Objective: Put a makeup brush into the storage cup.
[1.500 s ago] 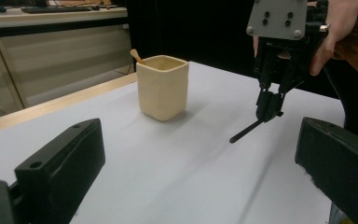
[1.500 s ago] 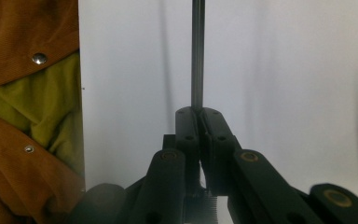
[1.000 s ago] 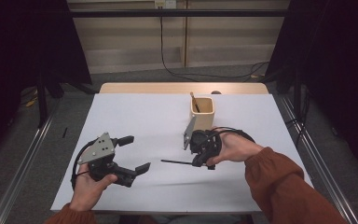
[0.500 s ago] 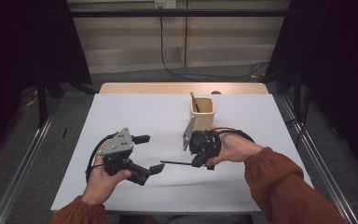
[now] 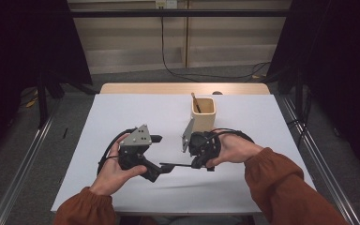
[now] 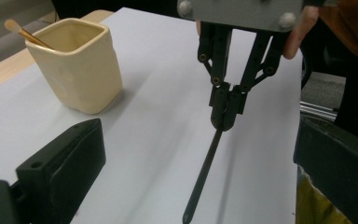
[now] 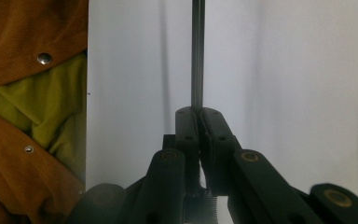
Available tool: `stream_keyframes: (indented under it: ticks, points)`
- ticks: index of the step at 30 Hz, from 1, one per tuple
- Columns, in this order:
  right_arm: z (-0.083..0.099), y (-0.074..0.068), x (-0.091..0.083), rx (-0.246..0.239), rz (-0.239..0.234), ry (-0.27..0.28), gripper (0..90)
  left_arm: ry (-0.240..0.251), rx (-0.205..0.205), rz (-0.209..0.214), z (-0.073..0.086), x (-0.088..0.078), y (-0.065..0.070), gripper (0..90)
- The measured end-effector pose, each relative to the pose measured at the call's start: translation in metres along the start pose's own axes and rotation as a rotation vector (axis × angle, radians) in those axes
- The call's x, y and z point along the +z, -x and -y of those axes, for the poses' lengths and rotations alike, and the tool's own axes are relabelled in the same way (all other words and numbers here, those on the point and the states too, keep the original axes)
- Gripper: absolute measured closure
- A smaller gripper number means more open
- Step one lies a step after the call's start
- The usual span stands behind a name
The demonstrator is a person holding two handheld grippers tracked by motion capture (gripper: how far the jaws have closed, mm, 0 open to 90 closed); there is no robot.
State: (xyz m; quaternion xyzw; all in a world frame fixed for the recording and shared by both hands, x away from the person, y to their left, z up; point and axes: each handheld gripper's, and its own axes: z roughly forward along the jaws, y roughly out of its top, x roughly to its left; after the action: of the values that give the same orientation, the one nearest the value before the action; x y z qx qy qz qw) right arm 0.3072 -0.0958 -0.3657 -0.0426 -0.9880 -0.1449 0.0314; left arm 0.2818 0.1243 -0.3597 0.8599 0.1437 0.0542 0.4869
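The right tongs (image 5: 198, 164) are pinched tight on one end of a thin dark stick (image 6: 205, 175), and the rest of it juts out level above the white worktop (image 5: 122, 112), pointing toward the left tongs (image 5: 161, 153). Those left tongs stand spread wide, their tips just at the stick's free end, nothing between them yet. The stick looks light and rigid, no sag along its length, so it should carry easily; but it is slim and smooth, and a grip at the very tip could let it swivel or slide. Better to take hold a little way in from the free end, square across the shaft. Behind the hands stands a cream cup (image 5: 203, 112) with a wooden stick (image 5: 195, 101) leaning inside it.
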Motion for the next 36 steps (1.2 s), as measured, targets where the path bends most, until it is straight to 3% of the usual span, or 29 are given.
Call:
stream_keyframes:
  ticks: [5, 10, 13, 14, 21, 22, 24, 30, 34, 36]
  points:
    - [0.0, 0.001, -0.001, -0.002, 0.001, -0.007, 86.2, -0.063, 0.057, -0.005, -0.003, 0.005, 0.001, 3.8]
    - [0.0, 0.001, -0.002, -0.004, -0.002, -0.024, 86.3, -0.118, 0.03, 0.043, -0.005, 0.009, 0.001, 3.9]
    - [-0.001, 0.0, 0.0, -0.009, -0.009, -0.041, 86.3, -0.163, 0.048, 0.06, -0.004, 0.012, 0.001, 6.2]
    - [-0.001, 0.0, 0.0, -0.01, -0.008, -0.047, 86.3, -0.203, 0.038, 0.085, -0.003, 0.014, 0.001, 6.0]
    - [-0.005, -0.001, 0.002, -0.022, -0.012, -0.061, 86.3, -0.266, 0.057, 0.114, -0.001, 0.021, -0.003, 7.3]
    - [-0.005, -0.002, 0.002, -0.019, -0.009, -0.068, 86.3, -0.3, 0.059, 0.123, 0.0, 0.023, -0.004, 7.2]
    - [-0.006, -0.002, 0.002, -0.026, -0.012, -0.069, 86.3, -0.312, 0.062, 0.13, 0.0, 0.024, -0.004, 7.6]
    - [-0.007, -0.002, 0.004, -0.036, -0.017, -0.089, 86.3, -0.418, 0.084, 0.162, 0.005, 0.029, -0.003, 6.6]
    - [-0.008, -0.003, 0.006, -0.039, -0.022, -0.085, 86.3, -0.445, 0.088, 0.173, 0.005, 0.03, -0.004, 7.2]
    - [-0.008, -0.003, 0.005, -0.038, -0.02, -0.078, 86.3, -0.445, 0.109, 0.181, 0.006, 0.029, -0.004, 14.0]
